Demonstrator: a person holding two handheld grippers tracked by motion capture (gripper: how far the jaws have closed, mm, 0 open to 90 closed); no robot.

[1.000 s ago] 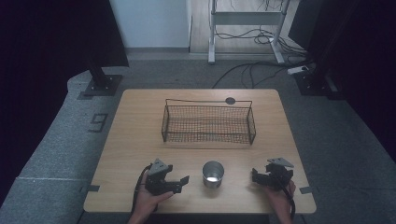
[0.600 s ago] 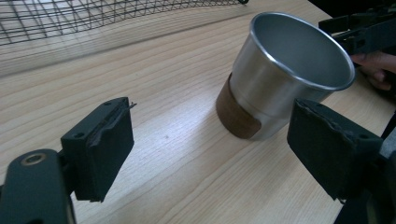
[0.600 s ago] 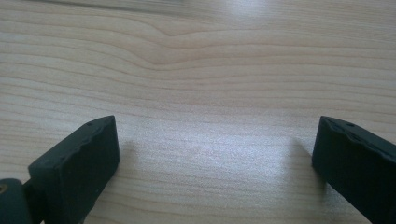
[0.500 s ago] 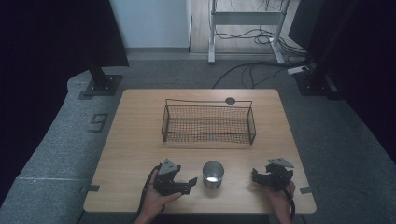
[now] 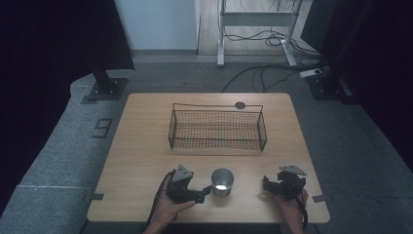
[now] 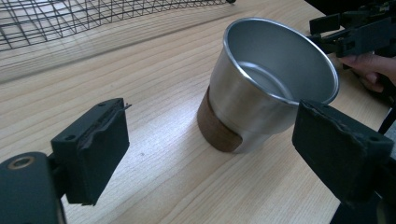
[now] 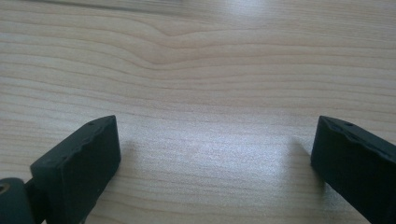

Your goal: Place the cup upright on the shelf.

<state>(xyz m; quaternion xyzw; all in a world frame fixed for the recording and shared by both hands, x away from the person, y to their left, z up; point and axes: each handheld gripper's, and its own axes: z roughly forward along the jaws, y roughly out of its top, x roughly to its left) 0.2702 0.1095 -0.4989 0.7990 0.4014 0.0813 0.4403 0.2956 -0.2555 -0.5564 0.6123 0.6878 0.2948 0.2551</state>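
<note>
A steel cup (image 5: 222, 181) with a brown band at its base stands upright near the table's front edge; it is empty inside (image 6: 266, 79). My left gripper (image 5: 203, 191) is open just left of the cup, jaws pointing at it, not touching. In the left gripper view its wide-spread jaws (image 6: 219, 158) frame the cup a short way ahead. My right gripper (image 5: 267, 183) rests open near the front right, jaws pointing left toward the cup, over bare wood (image 7: 215, 154). It also appears beyond the cup (image 6: 355, 32), held by a hand.
A black wire basket (image 5: 216, 127) stands empty at the middle back of the wooden table (image 5: 146, 146). A dark round grommet (image 5: 240, 105) lies behind it. Cables and stand feet sit on the grey floor beyond the table.
My left gripper has moved right, from a gap away to close beside the cup. The right gripper and the cup have stayed put.
</note>
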